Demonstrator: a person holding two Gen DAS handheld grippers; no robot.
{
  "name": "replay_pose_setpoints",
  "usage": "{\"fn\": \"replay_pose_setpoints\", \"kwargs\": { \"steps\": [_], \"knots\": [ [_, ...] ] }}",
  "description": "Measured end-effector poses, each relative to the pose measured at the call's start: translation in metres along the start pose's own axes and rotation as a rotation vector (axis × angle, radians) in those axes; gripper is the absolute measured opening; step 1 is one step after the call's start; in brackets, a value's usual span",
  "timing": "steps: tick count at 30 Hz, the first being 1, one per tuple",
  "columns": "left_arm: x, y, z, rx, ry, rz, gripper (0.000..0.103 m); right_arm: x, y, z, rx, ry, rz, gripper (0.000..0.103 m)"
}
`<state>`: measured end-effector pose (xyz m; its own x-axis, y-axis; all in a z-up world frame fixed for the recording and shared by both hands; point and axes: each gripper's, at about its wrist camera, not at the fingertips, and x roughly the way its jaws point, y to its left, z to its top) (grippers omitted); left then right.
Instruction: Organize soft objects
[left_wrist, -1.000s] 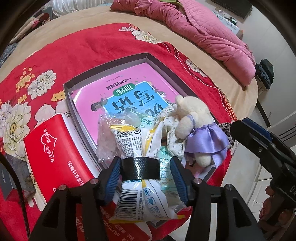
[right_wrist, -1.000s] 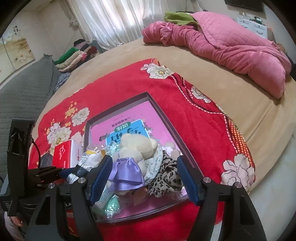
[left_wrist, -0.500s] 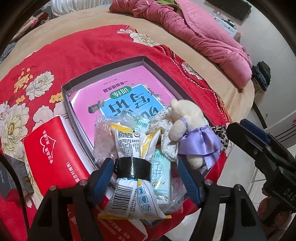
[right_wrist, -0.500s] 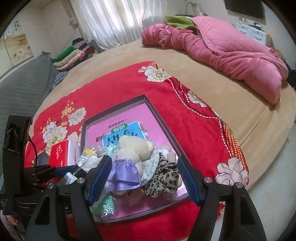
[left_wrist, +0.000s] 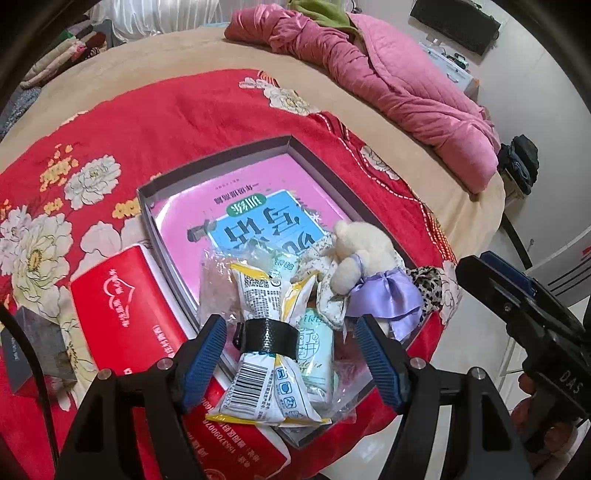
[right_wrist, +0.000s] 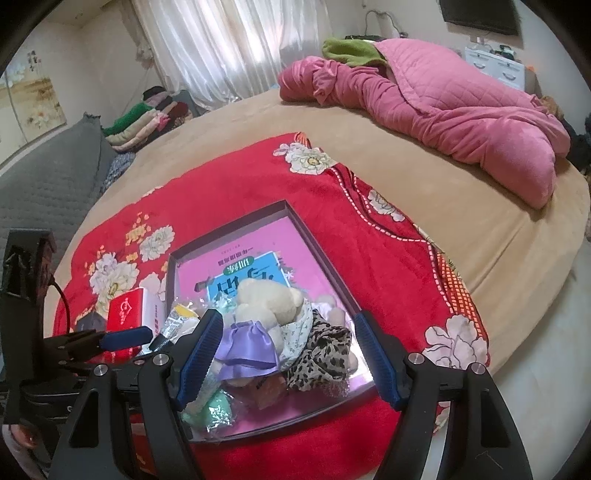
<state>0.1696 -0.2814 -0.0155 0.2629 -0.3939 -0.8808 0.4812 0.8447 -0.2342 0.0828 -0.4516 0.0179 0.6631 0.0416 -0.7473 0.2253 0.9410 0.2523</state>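
A bundle of snack packets (left_wrist: 258, 295) bound with a black band lies at the near corner of a grey shallow box (left_wrist: 218, 166), partly over its rim. My left gripper (left_wrist: 291, 354) stands open astride the bundle, with neither pad pressing on it. A cream plush bear (right_wrist: 266, 299) in a purple skirt lies in the box (right_wrist: 229, 236) beside a leopard-print cloth (right_wrist: 321, 350). My right gripper (right_wrist: 286, 354) is open around the bear without squeezing it. A pink book covers the box floor.
A red tissue pack (left_wrist: 122, 310) lies left of the box on the red floral blanket (left_wrist: 166, 110). A pink quilt (right_wrist: 443, 99) is heaped at the bed's far side. The bed edge and floor (left_wrist: 491, 258) are close on the right.
My left gripper's jaws have opened off the banded snack packets, which now rest in the box corner. The right gripper and the bear have stayed as they were.
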Motion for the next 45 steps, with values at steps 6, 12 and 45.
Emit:
{"fn": "replay_pose_setpoints", "kwargs": {
  "steps": [6,12,45],
  "knots": [
    [-0.012,0.002,-0.002,-0.006,-0.020,0.016,0.073,-0.012,0.004,0.003,-0.009,-0.015,0.003,0.077],
    [-0.025,0.003,-0.009,0.002,-0.044,0.067,0.073,-0.023,0.016,-0.002,-0.027,-0.021,0.013,0.078],
    [-0.119,0.059,-0.153,-0.096,-0.154,0.182,0.074,-0.096,0.113,-0.140,0.029,-0.078,-0.113,0.080]
  ]
}}
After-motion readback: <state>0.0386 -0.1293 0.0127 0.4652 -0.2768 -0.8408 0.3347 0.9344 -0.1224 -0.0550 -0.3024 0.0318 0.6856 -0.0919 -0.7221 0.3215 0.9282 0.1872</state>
